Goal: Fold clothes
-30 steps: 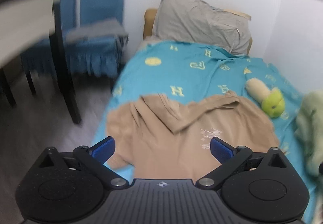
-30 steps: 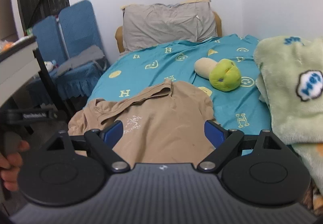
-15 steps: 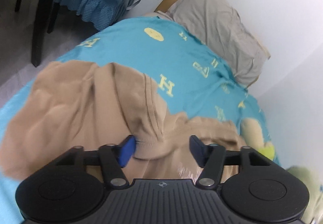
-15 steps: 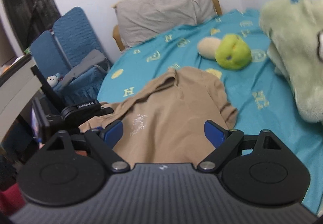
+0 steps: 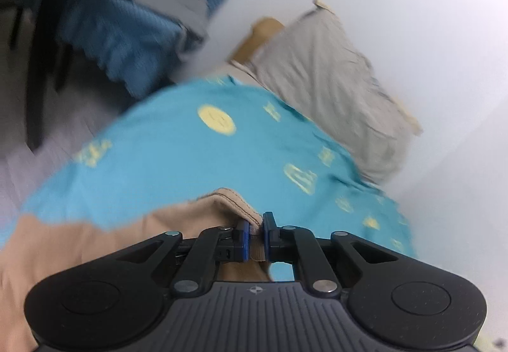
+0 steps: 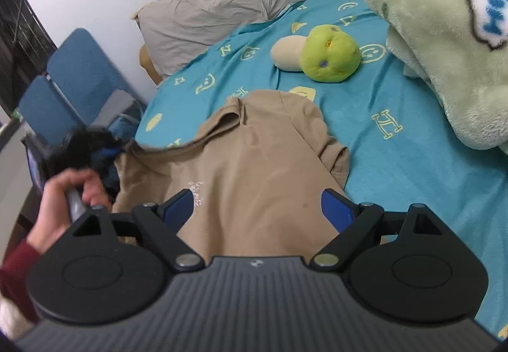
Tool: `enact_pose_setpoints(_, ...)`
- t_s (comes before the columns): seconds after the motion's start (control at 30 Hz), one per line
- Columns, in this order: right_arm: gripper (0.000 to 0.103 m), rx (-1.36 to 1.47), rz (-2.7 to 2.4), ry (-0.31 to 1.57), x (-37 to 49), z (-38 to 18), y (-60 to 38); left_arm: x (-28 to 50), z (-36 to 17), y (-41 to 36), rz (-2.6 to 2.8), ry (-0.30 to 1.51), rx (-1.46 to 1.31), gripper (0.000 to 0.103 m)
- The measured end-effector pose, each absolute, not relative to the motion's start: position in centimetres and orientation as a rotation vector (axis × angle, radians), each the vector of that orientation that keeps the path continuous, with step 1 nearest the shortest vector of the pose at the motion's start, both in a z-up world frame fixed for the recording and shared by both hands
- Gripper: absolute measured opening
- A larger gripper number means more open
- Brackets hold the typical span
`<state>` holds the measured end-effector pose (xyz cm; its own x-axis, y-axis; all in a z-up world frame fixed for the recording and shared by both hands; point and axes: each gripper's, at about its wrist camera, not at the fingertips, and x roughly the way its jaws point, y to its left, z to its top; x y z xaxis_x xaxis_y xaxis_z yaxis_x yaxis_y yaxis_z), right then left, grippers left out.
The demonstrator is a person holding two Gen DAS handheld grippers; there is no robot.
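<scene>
Since a second ago my left tongs (image 5: 255, 236) went from wide over the bed down to the tan shirt (image 6: 254, 161), and they are closing on a hemmed edge, already pinched between the pads. I hold this edge to lift it for folding, I think. The right tongs (image 6: 257, 207) hover open above the shirt on the blue bedsheet (image 6: 397, 168).

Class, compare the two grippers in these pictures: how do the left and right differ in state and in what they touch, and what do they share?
The left gripper has its jaws closing, with a fold of the tan shirt pinched between its pads; the right gripper stands wide open with nothing gripped. The left is at the shirt's edge near the bed's side; the right hangs over the shirt's middle. Both have black bodies with blue pads.
</scene>
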<state>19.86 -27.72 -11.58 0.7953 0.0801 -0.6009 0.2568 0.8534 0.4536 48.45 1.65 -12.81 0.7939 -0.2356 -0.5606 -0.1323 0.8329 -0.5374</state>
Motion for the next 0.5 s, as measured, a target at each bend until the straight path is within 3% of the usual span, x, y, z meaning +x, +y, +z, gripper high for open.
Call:
enact_pose_setpoints(0.13,0.089,0.483,-0.107,0.636,20.4,-11.8,-27.0,50.7,-14.1,0.9,-0.003,0.687,-0.517,0.013)
enact_pose_setpoints(0.2,0.089,0.444,-0.107,0.625,20.6,-11.8,-26.6,50.5,-14.4,0.9,-0.011,0.695,-0.493,0.029)
enact_pose_setpoints(0.27,0.089,0.424,-0.097,0.614,20.8,-11.7,-26.2,49.1,-14.1,1.3,-0.031,0.706,-0.460,0.059)
enact_pose_setpoints(0.4,0.089,0.399,-0.061,0.588,21.0,-11.2,-25.4,44.5,-12.5,2.6,-0.083,0.733,-0.381,0.066)
enact_pose_setpoints(0.5,0.089,0.366,-0.032,0.547,20.2,-10.3,-24.5,38.8,-10.5,4.2,-0.099,0.722,-0.330,0.080)
